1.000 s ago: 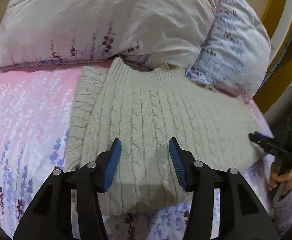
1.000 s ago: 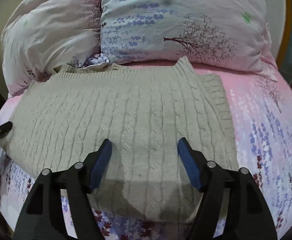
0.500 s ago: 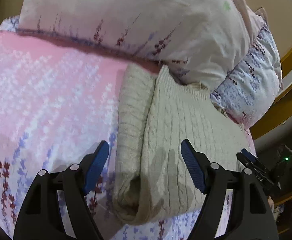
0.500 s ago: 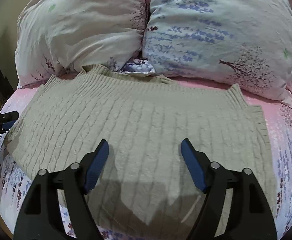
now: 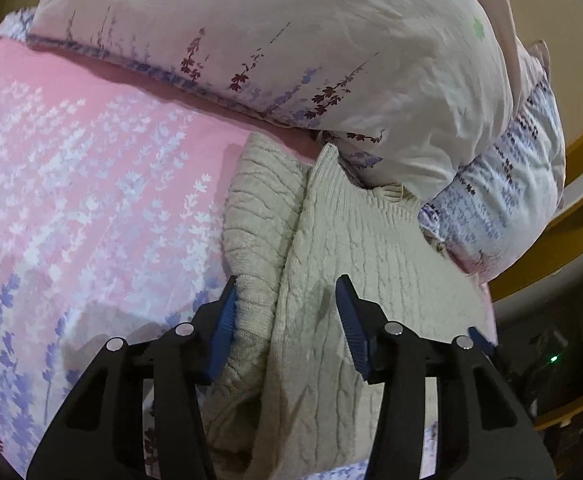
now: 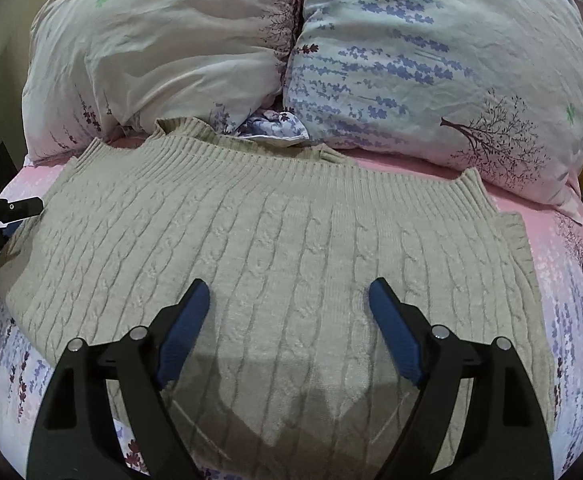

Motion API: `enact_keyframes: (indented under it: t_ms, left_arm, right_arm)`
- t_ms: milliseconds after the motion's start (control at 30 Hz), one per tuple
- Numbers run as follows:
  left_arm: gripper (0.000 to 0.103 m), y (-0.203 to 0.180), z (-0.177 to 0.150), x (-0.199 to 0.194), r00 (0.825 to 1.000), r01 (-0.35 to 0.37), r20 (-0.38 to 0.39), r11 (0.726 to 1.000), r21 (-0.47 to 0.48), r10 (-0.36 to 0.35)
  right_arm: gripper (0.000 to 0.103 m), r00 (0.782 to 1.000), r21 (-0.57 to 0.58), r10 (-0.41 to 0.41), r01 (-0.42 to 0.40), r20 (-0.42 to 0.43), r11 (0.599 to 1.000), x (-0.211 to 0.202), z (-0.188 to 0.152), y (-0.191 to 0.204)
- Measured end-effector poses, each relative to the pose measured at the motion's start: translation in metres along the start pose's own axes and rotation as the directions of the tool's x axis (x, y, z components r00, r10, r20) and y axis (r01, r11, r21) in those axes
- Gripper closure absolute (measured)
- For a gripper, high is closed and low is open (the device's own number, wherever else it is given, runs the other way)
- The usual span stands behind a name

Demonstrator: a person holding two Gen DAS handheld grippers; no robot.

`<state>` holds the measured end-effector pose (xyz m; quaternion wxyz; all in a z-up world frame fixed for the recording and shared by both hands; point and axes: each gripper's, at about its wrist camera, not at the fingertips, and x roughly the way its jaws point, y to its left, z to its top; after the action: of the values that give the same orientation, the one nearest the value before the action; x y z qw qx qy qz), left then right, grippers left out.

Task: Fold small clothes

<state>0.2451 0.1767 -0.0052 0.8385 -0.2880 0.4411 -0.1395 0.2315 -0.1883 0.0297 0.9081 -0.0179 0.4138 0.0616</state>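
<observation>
1. The knit sweater (image 6: 275, 248) lies flat on the bed (image 5: 91, 184), its ribbed band up against the pillows (image 6: 431, 60) at the head edge and its body reaching to the near edge. One side section is already turned over the body, so a doubled edge shows in the left wrist view; the fold looks partly made.
2. The left hand-held gripper (image 5: 287, 324) straddles that doubled edge at the near end. Its jaws have just been closing and stand partly apart, with the knit between them; the left pad (image 5: 223, 328) touches the fabric, but the other pad looks clear of it, so this reads as not yet a clamp. Taking both layers here would let the edge be carried as one.
3. The right hand-held gripper (image 6: 289, 328) hovers over the middle of the sweater's body, jaws wide apart and just opened further, with only flat knit beneath them and nothing gripped, probably ready to pin or pick the cloth.
</observation>
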Motion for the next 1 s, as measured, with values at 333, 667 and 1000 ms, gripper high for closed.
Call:
enact_keyframes:
  t_ms: [333,667,1000]
  left_arm:
    - [0.08,0.001,0.0,0.017,0.991,0.125,-0.038,0.982,-0.142,-0.131]
    - [0.082,-0.072,0.002,0.006,0.938,0.347,0.018,0.935,-0.073,-0.346]
    - [0.082,-0.169,-0.026,0.076,0.865,0.49,-0.124,0.872,-0.004,-0.487]
  right_arm:
    - [0.021,1.0,0.002,0.002,-0.002,0.003,1.0,0.001,-0.001,0.001]
    - [0.02,1.0,0.004,0.01,-0.01,0.008,1.0,0.0,-0.002,0.001]
    - [0.02,0.998,-0.02,0.056,-0.056,0.025,0.998,-0.014,-0.013,-0.012]
